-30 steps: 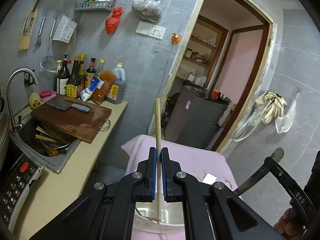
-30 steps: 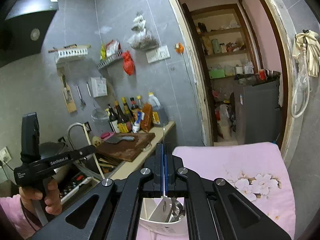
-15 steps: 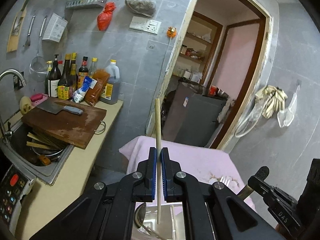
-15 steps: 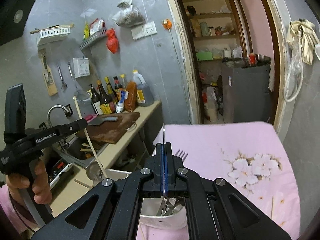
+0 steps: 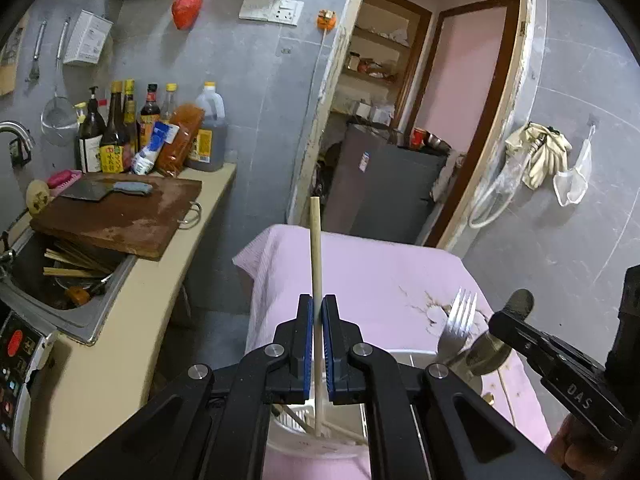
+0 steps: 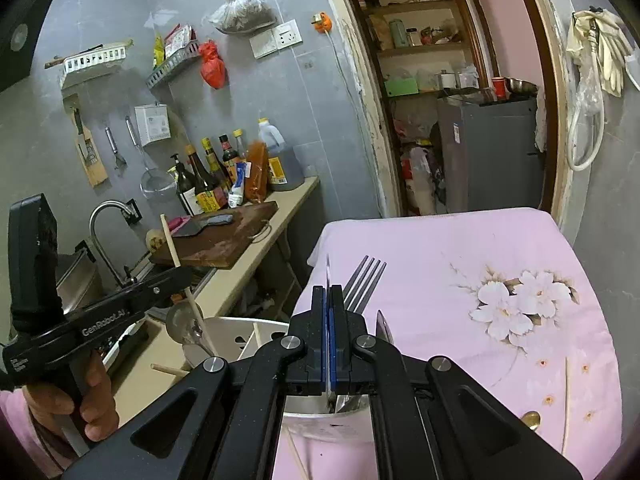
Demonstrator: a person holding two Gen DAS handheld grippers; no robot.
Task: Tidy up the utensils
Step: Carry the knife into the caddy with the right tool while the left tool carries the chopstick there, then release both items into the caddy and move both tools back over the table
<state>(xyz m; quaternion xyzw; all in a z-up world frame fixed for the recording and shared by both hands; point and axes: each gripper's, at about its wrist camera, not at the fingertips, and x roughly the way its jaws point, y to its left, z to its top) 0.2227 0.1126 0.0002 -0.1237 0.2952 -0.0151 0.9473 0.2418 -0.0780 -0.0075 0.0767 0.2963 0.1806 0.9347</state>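
Pale matt wooden chopstick (image 5: 316, 256); shiny metal fork (image 5: 460, 320); glossy white plastic holder (image 6: 256, 340); soft pink floral cloth (image 6: 460, 248); worn dark wooden cutting board (image 5: 120, 220), left of frame.

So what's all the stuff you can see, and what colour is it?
chopstick: one, pale wood, upright in left gripper
thin metal utensil: one, silver, edge-on in right gripper
fork: one, silver, standing in holder
utensil holder: one, white, on cloth
tablecloth: one, pink, flowered
cutting board: one, brown, counter
cleaver: one, on board
bottles: several, by wall
left gripper: black, shut
right gripper: black, shut
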